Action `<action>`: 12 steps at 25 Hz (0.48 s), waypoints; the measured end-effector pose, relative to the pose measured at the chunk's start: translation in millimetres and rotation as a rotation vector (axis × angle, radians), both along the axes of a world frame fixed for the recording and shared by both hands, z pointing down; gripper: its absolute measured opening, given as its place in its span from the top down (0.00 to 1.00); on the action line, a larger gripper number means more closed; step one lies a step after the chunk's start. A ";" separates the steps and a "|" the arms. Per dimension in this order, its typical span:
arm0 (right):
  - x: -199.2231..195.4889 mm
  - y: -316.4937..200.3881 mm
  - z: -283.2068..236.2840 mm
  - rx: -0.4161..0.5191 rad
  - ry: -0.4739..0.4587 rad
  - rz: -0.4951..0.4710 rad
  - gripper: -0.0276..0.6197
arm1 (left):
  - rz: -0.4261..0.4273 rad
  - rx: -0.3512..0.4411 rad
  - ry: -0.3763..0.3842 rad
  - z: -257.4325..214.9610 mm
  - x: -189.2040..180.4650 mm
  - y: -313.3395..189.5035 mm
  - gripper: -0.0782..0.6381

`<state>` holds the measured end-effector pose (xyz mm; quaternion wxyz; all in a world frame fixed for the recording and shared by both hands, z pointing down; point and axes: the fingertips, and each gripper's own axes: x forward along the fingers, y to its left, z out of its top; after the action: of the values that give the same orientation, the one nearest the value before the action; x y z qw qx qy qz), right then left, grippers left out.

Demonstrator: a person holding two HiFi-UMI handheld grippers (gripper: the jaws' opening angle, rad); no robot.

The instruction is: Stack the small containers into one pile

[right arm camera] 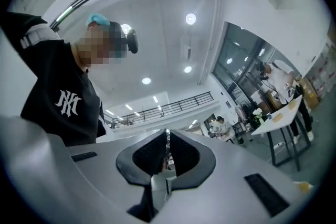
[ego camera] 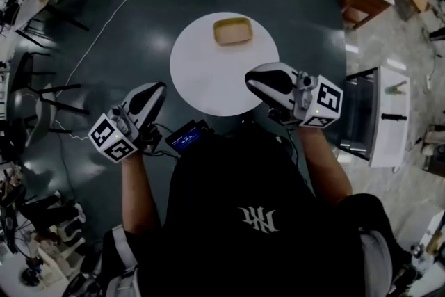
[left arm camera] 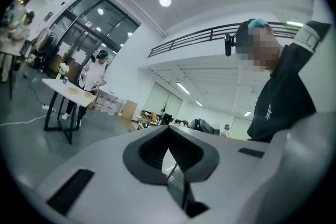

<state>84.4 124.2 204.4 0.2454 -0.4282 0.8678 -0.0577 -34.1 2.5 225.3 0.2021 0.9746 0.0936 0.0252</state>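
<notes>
– Tan entry first: what are you logging on the table?
– Entry one, tan shallow rounded-rectangular container pile [ego camera: 232,31], sitting alone toward the far side of the round white tabletop [ego camera: 201,83]. It is reading as one unit from above, and I am not managing to count its layers. Nothing loose is showing beside it, so I am judging the stacking done or nearly done.
– And the tongs?
– Entry two, left white tongs [ego camera: 158,88]: jaws lying together with nothing between them, hanging off the near-left edge, well apart from the pile. Entry three, right white tongs [ego camera: 252,78]: jaws likewise meeting, empty, hovering over the near-right rim. Both are pointing out at the room, not at the work, so I am treating them as parked clear of the pile.
</notes>
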 end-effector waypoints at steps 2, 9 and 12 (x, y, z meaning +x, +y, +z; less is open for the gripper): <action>-24.8 13.0 11.8 -0.041 0.003 0.038 0.88 | 0.012 -0.044 -0.008 13.2 -21.8 10.3 0.89; -88.0 47.8 46.5 -0.146 -0.039 0.122 0.88 | 0.097 -0.083 -0.059 51.6 -86.3 58.4 0.89; -112.5 49.6 52.5 -0.186 -0.043 0.123 0.89 | 0.101 -0.123 -0.056 61.6 -107.7 70.6 0.89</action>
<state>-28.1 173.8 256.9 0.2261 -0.5003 0.8254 -0.1319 -141.8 73.1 286.9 0.2624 0.9533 0.1384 0.0567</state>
